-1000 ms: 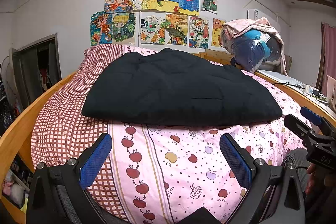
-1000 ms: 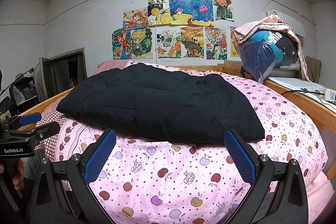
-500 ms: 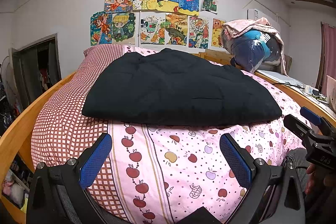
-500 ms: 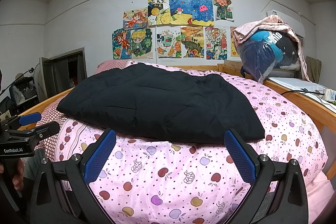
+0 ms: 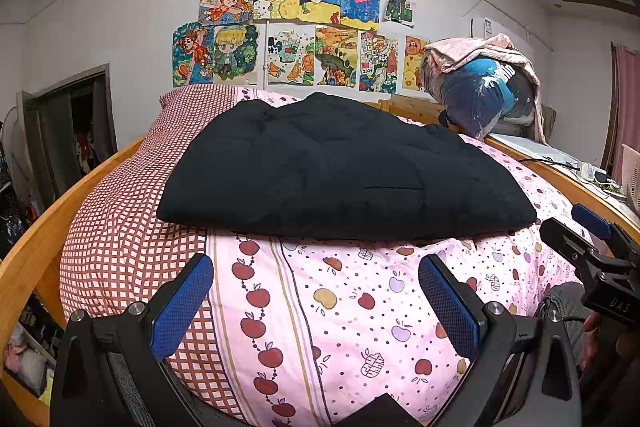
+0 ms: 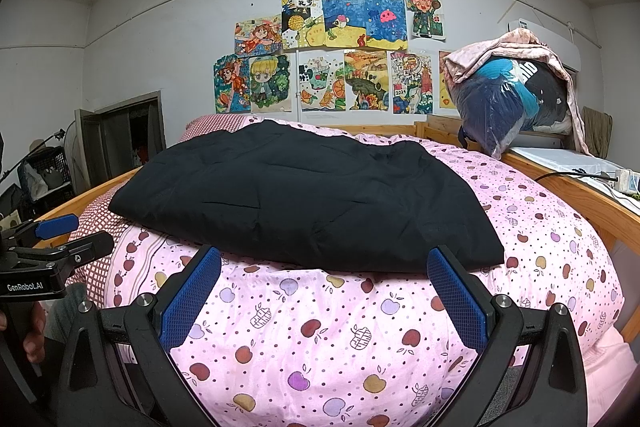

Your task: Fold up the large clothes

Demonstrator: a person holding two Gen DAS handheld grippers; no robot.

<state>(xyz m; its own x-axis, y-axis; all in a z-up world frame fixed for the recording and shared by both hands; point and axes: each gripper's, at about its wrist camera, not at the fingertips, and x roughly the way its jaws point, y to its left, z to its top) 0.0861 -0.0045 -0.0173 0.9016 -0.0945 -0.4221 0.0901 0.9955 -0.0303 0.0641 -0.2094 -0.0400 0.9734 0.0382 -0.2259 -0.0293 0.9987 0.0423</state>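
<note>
Both the left gripper (image 5: 316,303) and right gripper (image 6: 326,297) hover wide open and empty short of the black garment (image 5: 340,167), so a pinch there risks catching the apple-print quilt (image 5: 360,307) beneath.

Each gripper is a black frame with silver screws and two fingers faced in blue textured pads: the left gripper (image 5: 316,303) and the right gripper (image 6: 324,297). At nine o'clock in the right wrist view, the left one's body reads "GenRobot.AI" in white, beside a grey sleeve (image 6: 66,311).
</note>
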